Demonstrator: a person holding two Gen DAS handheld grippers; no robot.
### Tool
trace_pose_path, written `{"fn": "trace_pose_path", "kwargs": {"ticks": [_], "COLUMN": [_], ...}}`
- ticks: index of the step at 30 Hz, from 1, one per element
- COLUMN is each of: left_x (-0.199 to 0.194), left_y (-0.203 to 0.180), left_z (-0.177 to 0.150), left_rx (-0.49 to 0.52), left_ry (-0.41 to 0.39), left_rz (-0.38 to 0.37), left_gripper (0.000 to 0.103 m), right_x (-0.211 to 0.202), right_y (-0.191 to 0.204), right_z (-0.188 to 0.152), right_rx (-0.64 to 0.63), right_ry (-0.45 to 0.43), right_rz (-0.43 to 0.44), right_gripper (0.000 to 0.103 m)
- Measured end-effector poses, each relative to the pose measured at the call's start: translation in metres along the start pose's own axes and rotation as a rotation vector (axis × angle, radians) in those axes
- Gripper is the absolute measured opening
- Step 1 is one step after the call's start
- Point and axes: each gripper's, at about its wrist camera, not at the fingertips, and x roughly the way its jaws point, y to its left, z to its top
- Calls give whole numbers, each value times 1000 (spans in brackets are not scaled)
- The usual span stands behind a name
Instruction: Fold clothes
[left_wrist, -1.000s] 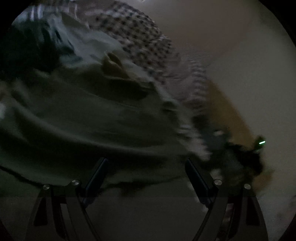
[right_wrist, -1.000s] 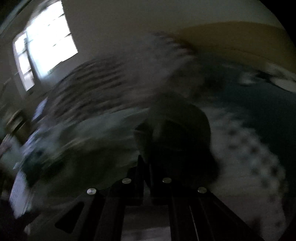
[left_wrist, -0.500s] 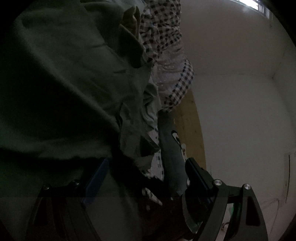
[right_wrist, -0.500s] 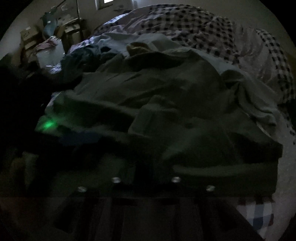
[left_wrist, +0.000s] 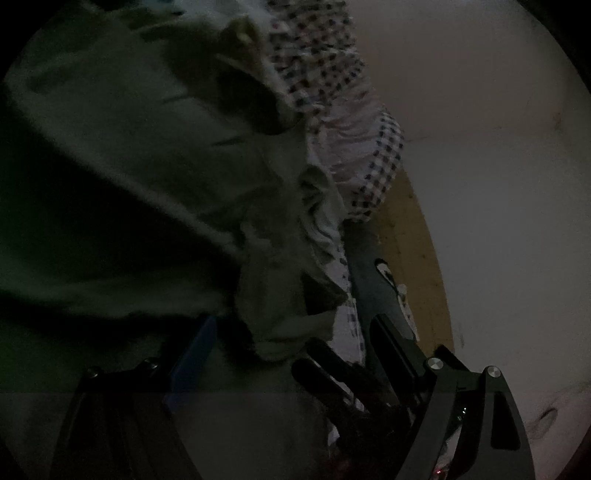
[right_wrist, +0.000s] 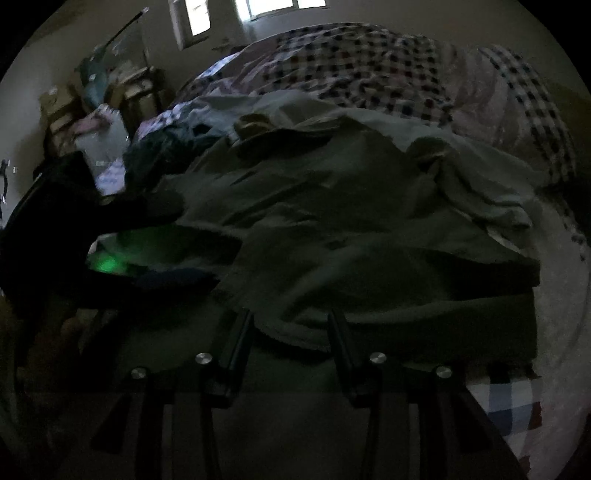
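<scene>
**Half a second on: letting go of the garment**

Finds the left gripper (left_wrist: 295, 347) splayed wide and empty at the hem of the olive garment (left_wrist: 129, 166), spread over the checked blanket (left_wrist: 317, 66). Finds the right gripper (right_wrist: 290, 332) parted too, though pinched shut a second ago. Suggests a fold just laid down. Cannot make out sleeves or the dark shape (left_wrist: 343, 391) between the left fingers.

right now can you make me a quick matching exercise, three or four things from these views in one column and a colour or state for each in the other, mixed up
Things:
1. garment
2. blanket
3. left gripper
4. window

Colour or state:
a. bright with daylight
b. checked, dark squares on pale
c. olive green, spread on the bed
d. open, fingers apart

Pairs: 1-c, 2-b, 3-d, 4-a
</scene>
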Motion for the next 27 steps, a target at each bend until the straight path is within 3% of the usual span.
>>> {"fn": "trace_pose_path", "kwargs": {"ticks": [10,16,20,23,25,27], "left_x": [9,13,14,16,17,21], "left_y": [-15,-30,-33,-30,-30,-34], "left_z": [-6,-10,-10,-11,-12,-14], "left_rx": [53,91,109,93,86,105], "left_ry": [15,-18,-13,-16,-18,-8], "left_rz": [63,117,213,241,257,262], "left_gripper": [87,87,87,87,85,76], "right_x": [-10,-25,-41,-50,-54,-57], "right_y": [-48,-68,-92,-111,-120,-126], "right_z": [0,5,7,6,5,5], "right_rx": [123,161,245,317,348,376], "right_ry": [-58,-103,-160,-183,-195,-205], "right_rz": [-28,-30,-30,-40,-45,-38], "right_gripper": [44,44,46,46,46,47]}}
